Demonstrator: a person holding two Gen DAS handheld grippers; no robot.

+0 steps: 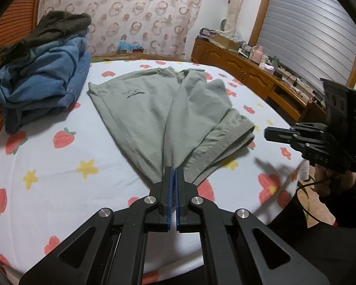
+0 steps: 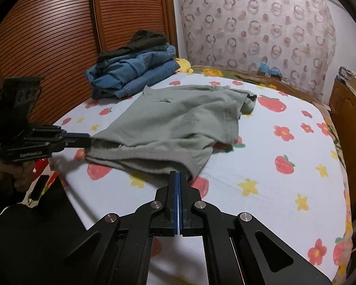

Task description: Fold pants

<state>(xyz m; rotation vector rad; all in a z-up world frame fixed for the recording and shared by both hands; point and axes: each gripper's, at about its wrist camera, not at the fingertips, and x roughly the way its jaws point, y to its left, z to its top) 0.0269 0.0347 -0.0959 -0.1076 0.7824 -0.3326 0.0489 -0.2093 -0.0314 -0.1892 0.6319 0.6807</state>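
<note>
At the near edge of the bed, the left gripper (image 1: 174,169) has its blue-lined jaws pressed together on a gathered corner of the pants (image 1: 168,109), the cloth fanning out from the tips. The right gripper (image 2: 179,174) has its jaws pressed together too; in its own view their tips sit at the pants' near hem, while the left wrist view shows that gripper (image 1: 269,134) just beside the hem with no cloth visibly in it, so whether it pinches fabric cannot be told. Each tool is a black, angular linkage with round silver pivot pins, and a hand (image 2: 10,171) grips the left tool's handle.

The pants lie across the middle of the bedsheet (image 2: 261,156), a white, finely woven cover printed with red strawberries, red flowers and yellow stars. They are pale sage green, thin and softly creased, short in the leg with stitched hems, folded roughly over themselves with one leg lapping the other. A small dark logo sits near the far hem.

Beyond them, near the far left corner and apart from the pants, sits a rumpled pile of blue denim (image 2: 135,76) topped by a dark garment (image 2: 140,41). Behind stand slatted wooden doors (image 2: 59,35), a curtain (image 2: 256,23) patterned with rings, and a cluttered wooden cabinet (image 1: 244,71) to the right.
</note>
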